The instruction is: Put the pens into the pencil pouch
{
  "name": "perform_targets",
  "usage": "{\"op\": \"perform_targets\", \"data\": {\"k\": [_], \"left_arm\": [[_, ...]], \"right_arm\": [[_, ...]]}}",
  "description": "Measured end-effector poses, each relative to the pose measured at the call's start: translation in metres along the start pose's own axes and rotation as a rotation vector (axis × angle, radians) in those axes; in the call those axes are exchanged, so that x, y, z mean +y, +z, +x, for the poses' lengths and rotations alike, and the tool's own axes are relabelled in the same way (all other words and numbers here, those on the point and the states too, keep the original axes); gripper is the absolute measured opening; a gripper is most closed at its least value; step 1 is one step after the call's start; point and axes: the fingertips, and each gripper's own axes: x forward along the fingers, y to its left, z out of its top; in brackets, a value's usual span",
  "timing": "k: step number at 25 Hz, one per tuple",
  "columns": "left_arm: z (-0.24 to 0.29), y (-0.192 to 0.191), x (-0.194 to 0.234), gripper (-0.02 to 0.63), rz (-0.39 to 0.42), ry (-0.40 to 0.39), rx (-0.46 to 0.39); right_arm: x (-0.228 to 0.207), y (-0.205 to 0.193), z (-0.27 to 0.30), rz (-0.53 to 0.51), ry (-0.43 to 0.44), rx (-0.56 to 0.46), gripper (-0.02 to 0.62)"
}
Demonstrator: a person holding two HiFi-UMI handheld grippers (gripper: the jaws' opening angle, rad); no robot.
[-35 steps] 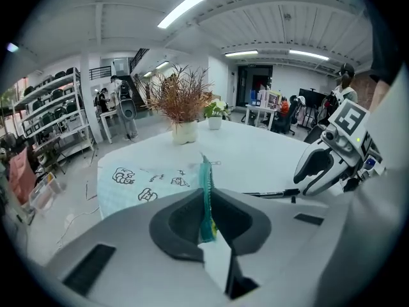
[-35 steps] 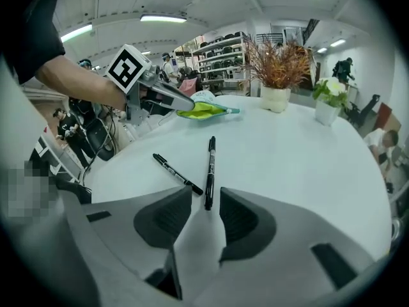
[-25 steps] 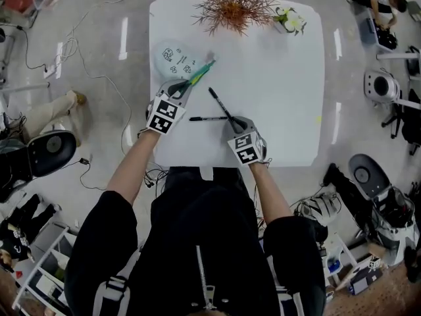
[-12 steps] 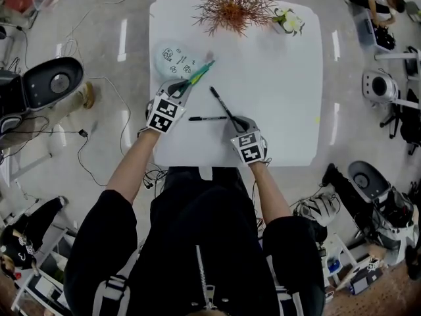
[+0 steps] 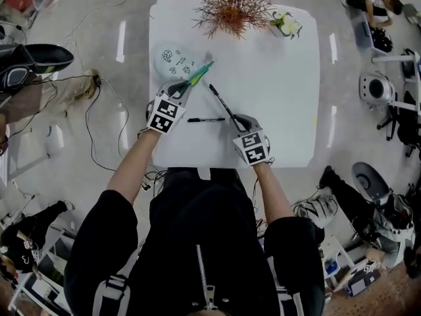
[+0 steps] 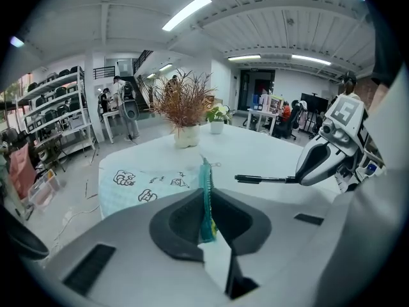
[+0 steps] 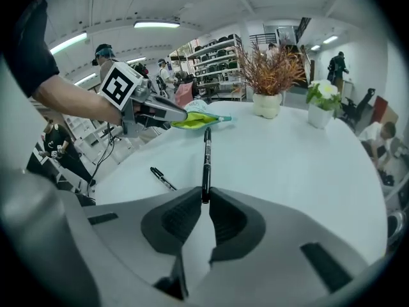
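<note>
A mint pencil pouch (image 5: 172, 60) with cartoon prints lies at the table's back left. My left gripper (image 5: 186, 84) is shut on its teal zipper edge (image 6: 206, 197), holding the mouth up. My right gripper (image 5: 235, 118) is shut on the end of a black pen (image 5: 220, 101); its jaws have just been closing on it. That pen (image 7: 206, 162) is off the table, its far tip close to the pouch's green mouth (image 7: 203, 121). A second black pen (image 5: 206, 119) lies flat on the table between the grippers and also shows in the right gripper view (image 7: 162, 178).
A dried plant in a white pot (image 5: 231, 5) and a small white flower pot (image 5: 287, 24) stand at the table's (image 5: 276, 91) far edge. Chairs, cables and people stand on the floor around the table.
The right gripper has risen slightly with the black pen, whose tip now sits nearer the pouch mouth. The left gripper, the pouch and the loose pen have not moved.
</note>
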Motion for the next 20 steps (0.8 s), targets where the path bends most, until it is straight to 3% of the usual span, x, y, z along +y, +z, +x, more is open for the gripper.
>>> {"op": "perform_targets", "data": {"k": [10, 20], "left_arm": [[-0.002, 0.000, 0.001, 0.048, -0.009, 0.005, -0.009], [-0.006, 0.003, -0.003, 0.048, 0.045, -0.003, -0.017]], "right_arm": [[0.013, 0.039, 0.020, -0.061, 0.054, -0.014, 0.049], [0.012, 0.065, 0.039, -0.082, 0.062, 0.004, 0.049]]}}
